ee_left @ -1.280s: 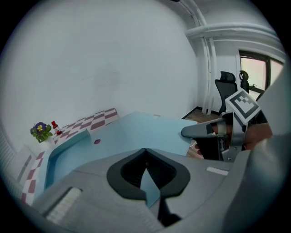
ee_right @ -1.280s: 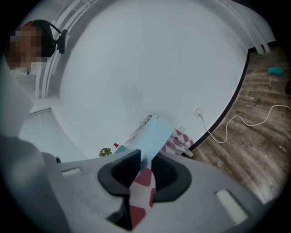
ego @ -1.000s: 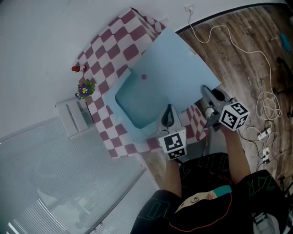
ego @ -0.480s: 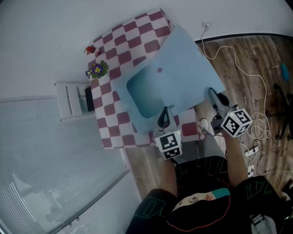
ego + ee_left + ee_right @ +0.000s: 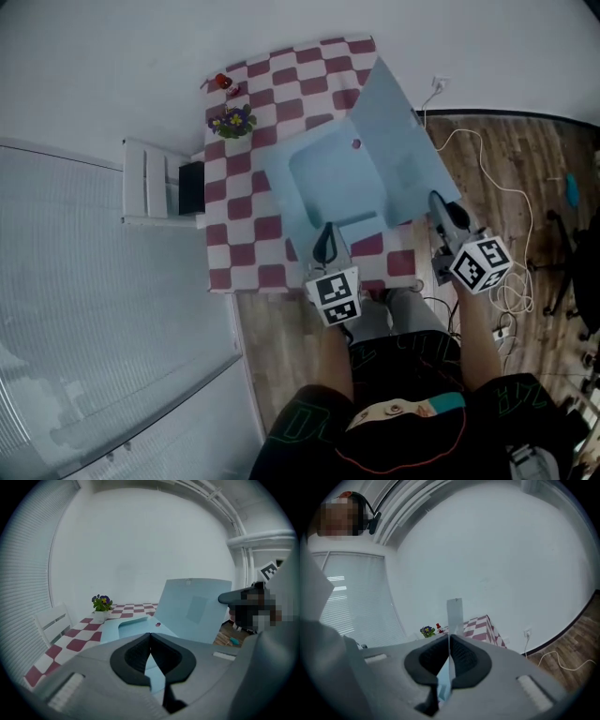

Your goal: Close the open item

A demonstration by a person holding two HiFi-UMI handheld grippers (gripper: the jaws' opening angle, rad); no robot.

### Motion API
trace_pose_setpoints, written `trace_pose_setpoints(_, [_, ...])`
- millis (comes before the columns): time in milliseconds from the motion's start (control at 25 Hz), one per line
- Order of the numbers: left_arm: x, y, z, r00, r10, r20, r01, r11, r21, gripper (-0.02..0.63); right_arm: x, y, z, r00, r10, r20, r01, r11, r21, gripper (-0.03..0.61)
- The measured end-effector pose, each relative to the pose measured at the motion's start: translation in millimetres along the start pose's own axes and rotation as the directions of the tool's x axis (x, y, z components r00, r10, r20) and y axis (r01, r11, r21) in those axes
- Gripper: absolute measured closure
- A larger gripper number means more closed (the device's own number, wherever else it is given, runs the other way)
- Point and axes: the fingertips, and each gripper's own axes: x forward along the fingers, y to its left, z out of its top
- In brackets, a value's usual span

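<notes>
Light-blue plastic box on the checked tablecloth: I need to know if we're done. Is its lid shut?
No, the flat light-blue lid stands tilted up beside the box's open hollow base.

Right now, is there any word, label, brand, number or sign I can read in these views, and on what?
None readable.
Marker cubes: black-and-white square patterns, no letters.
Green print on the person's dark clothing: too distorted to read.
Paler patch on the blue lid: no print visible.

Right claw now clamped on lid, lid lifted more upright
</notes>
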Motion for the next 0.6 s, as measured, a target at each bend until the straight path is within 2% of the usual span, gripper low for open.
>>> trace_pose_setpoints(360, [-26,60,-13,0.998,0.05,0.035,-0.046,0.992,-0.119,0.606,14,64,1,0.999,0.014,-0.052,-0.021,0.991,-0.129,0.571])
trace_pose_setpoints(600, [-43,105,-18,0.994,0.086,0.072,-0.07,0.977,-0.202,0.606,30,111,-15,0.993,0.044,-0.11,-0.068,0.973,-0.219,0.568])
